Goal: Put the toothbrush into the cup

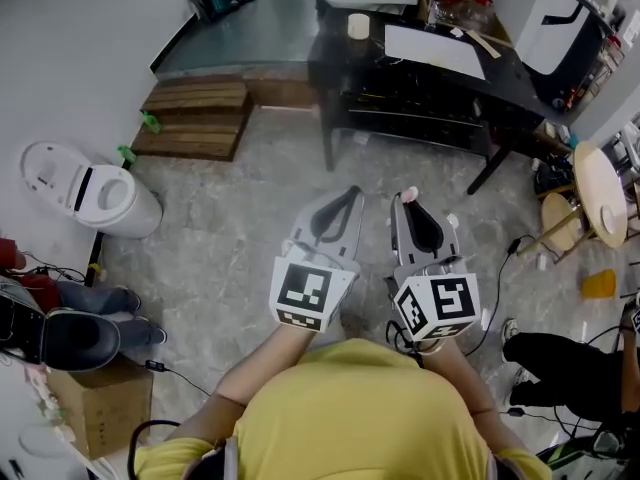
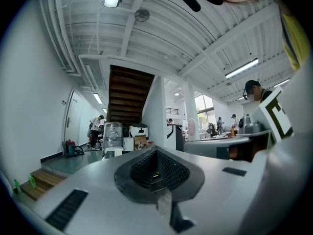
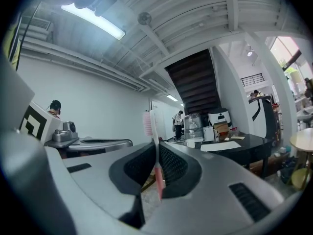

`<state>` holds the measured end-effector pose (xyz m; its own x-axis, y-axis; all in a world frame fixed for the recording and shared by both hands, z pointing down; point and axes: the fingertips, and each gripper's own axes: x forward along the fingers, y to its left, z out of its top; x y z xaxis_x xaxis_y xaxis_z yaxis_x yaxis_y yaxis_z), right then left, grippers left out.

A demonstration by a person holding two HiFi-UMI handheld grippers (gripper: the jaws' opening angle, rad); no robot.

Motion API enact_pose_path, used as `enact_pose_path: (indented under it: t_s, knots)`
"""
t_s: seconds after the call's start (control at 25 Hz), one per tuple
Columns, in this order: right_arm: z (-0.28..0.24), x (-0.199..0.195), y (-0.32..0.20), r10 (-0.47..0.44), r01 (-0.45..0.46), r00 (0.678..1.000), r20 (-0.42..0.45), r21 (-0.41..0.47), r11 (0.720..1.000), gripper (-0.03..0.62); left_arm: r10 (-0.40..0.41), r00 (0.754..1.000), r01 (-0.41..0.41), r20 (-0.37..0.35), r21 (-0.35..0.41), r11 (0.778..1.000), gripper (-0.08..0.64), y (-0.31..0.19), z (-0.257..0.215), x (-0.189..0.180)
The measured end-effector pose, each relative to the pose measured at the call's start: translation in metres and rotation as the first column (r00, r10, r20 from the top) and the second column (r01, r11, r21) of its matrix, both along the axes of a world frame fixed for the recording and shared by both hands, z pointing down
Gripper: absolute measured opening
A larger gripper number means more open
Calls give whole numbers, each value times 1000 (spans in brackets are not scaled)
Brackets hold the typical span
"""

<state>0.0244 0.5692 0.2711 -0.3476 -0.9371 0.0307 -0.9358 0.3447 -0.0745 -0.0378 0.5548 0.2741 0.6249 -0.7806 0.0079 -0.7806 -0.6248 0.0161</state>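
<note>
R gripper [image 1: 404, 203] holds toothbrush [image 3: 154, 141], table [image 1: 505, 68] edge well ahead.

Yellow shirt [image 1: 360, 408], sleeves seemingly short, grey left claw [image 1: 350, 192] and right claw [image 1: 404, 198], black ribbed linings, black-and-white marker cubes [image 1: 308, 293].

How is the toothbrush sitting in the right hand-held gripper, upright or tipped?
Upright. The toothbrush stands vertical, clamped between the right hand-held gripper's jaws, pink bristle head on top.
</note>
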Motion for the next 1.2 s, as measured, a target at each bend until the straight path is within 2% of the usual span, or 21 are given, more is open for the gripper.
enact_pose_path:
  t_s: [0.4,0.8,1.2]
  knots:
    - [3,3,-82,33,-33,999,11,6,999,37,34,999,-34,-13,9,999,8,-83,-4,1]
    - [0,-18,-182,82,-82,997,10,29,996,37,91,995,-91,-28,20,996,8,-183,-2,-16]
    - [3,-18,-241,152,-152,988,9,20,988,37,146,988,-148,-49,-23,989,6,-243,11,-22]
